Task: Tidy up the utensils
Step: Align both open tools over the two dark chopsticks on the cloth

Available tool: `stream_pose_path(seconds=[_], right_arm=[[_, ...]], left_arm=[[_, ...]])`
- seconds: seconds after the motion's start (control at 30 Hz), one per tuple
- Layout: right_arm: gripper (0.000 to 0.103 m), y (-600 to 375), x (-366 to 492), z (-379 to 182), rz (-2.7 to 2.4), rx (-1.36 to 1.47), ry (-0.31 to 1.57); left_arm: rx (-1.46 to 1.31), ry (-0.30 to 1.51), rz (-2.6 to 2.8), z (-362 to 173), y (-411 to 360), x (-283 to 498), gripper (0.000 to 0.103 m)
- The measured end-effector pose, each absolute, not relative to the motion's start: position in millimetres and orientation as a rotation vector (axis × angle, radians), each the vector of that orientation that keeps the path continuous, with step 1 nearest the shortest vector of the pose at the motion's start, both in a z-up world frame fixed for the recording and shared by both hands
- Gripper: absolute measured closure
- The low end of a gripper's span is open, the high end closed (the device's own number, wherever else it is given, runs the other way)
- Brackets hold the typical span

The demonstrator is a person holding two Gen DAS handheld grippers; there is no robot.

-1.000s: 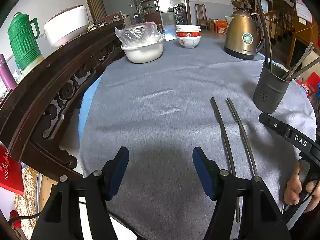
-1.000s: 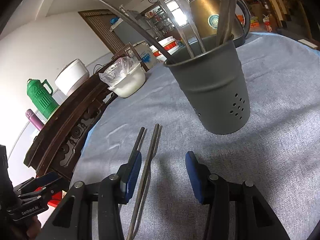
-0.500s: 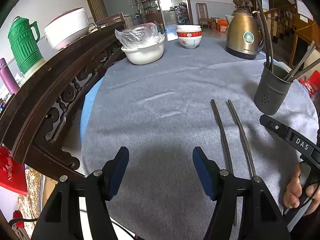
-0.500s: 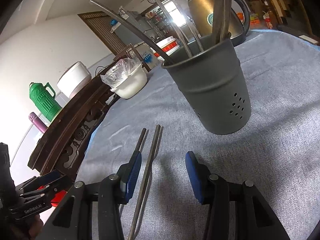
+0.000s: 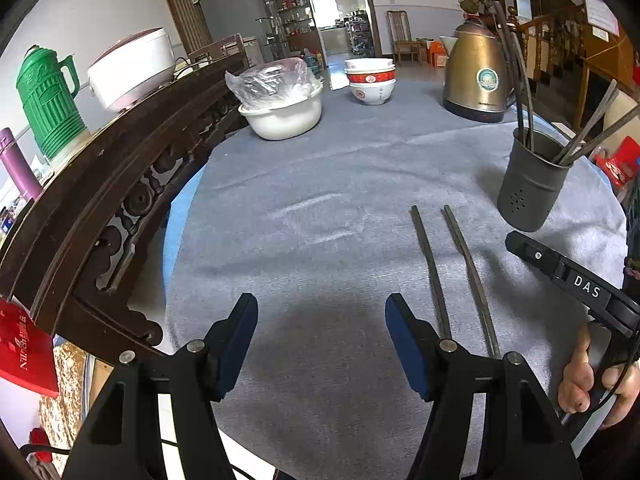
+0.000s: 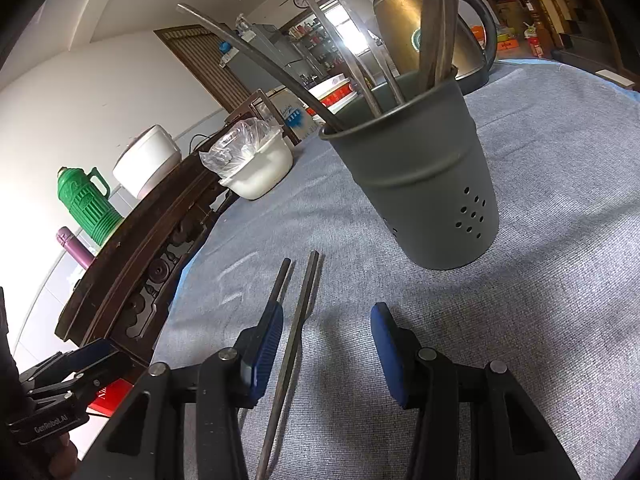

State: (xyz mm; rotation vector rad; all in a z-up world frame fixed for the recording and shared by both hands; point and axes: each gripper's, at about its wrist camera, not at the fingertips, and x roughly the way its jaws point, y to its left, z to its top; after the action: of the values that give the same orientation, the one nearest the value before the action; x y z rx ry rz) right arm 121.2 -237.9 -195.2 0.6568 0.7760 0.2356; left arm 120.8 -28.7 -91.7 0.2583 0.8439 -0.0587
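Two loose chopsticks (image 5: 452,268) lie side by side, nearly parallel, on the grey-clothed tabletop (image 5: 320,184), just beside the grey utensil cup (image 6: 420,188) that already stands full of chopsticks. The right tongs (image 6: 326,344) hover with pads apart, empty, one chopstick between them. The left tongs (image 5: 322,342) gape over bare cloth, beside the pair.

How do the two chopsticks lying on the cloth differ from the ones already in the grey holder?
The two loose chopsticks lie flat on the grey cloth; the chopsticks in the holder stand leaning at angles. The loose pair lies side by side, almost parallel; the held ones fan apart above the grey holder. All look like dark, slender metal sticks.
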Motion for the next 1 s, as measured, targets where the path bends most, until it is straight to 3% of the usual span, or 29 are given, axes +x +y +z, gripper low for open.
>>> stream_pose_path(seconds=[1.0], right_arm=[[0.053,-241,123,-199,0.211,0.674,0.792]], left_arm=[[0.227,0.824,-0.051,-79,-22,118,0.036]])
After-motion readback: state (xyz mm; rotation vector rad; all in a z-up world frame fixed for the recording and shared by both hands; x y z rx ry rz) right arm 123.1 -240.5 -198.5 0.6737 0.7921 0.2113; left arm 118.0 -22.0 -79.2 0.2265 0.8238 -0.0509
